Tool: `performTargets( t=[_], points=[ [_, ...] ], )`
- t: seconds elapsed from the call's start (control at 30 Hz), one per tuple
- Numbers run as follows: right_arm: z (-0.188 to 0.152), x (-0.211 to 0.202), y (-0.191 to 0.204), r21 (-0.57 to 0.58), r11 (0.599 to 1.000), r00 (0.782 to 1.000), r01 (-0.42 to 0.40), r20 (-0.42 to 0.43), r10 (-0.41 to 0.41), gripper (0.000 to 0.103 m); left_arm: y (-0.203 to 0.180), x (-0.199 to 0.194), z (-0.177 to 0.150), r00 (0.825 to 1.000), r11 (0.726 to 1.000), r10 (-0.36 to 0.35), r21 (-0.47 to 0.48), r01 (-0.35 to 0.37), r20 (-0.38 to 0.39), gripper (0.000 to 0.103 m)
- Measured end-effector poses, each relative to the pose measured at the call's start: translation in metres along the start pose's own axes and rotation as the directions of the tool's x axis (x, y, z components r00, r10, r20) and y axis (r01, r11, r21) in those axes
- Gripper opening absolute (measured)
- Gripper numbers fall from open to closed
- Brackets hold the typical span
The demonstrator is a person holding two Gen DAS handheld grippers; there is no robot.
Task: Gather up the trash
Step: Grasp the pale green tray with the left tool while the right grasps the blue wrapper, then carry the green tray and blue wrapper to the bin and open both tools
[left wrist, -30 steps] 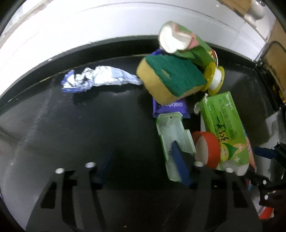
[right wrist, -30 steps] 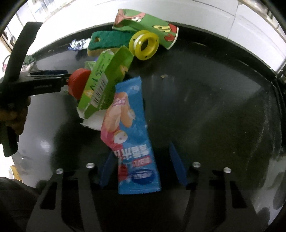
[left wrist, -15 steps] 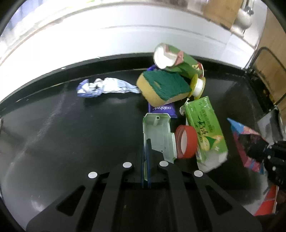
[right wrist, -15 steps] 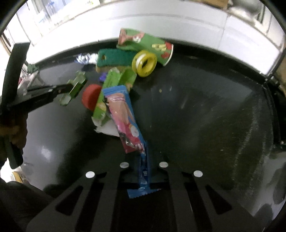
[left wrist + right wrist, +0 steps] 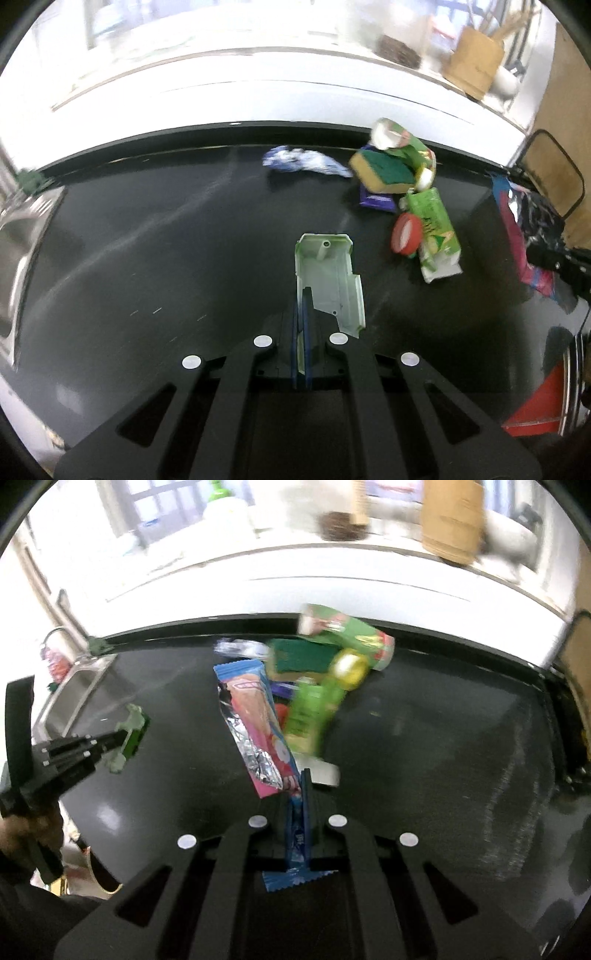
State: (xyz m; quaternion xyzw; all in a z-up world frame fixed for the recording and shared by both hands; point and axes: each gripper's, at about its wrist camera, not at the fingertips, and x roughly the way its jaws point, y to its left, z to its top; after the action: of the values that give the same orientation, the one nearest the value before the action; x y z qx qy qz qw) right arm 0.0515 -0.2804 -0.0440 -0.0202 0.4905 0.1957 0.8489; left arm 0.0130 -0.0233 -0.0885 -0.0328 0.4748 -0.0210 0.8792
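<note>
Left tongs (image 5: 302, 295) clamped on plastic casing (image 5: 327, 273) | right tongs (image 5: 303, 775) clamped on snack wrapper (image 5: 255, 723)

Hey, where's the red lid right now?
In the left wrist view the red lid lies on the black counter, right of centre, against the green carton.

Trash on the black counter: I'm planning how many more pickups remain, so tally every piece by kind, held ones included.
Held in shut jaws: 2 (pale green plastic shell, blue-pink snack wrapper)
Wrappers and packs on the counter: 3 (crumpled blue-white wrapper, purple wrapper, green pack)
Paper cup: 1
Sponge: 1
Red lid: 1
Yellow tape roll: 1
Total: 9
</note>
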Motion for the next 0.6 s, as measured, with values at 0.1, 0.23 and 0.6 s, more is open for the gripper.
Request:
performTargets(
  t=[0.1,0.23,0.6],
  points=[
    [0.008,0.007,0.042,-0.066,0.996,0.998,-0.058,-0.004,0.058,0.005,0.036,-0.027,-0.02,0.998,0.997,0.051,-0.056,-0.05,0.021,0.001],
    [0.015,0.022,0.115,-0.185,0.97,0.987,-0.159,-0.031,0.156,0.005,0.082,-0.06,-0.046,0.99,0.982,0.138,-0.136,-0.132,0.035,0.001],
    [0.001,0.068,0.327,-0.448,0.788,0.906,-0.422,-0.241,0.348,0.005,0.21,-0.136,-0.15,0.931,0.84,0.363,-0.419,-0.345,-0.038,0.002]
  ],
)
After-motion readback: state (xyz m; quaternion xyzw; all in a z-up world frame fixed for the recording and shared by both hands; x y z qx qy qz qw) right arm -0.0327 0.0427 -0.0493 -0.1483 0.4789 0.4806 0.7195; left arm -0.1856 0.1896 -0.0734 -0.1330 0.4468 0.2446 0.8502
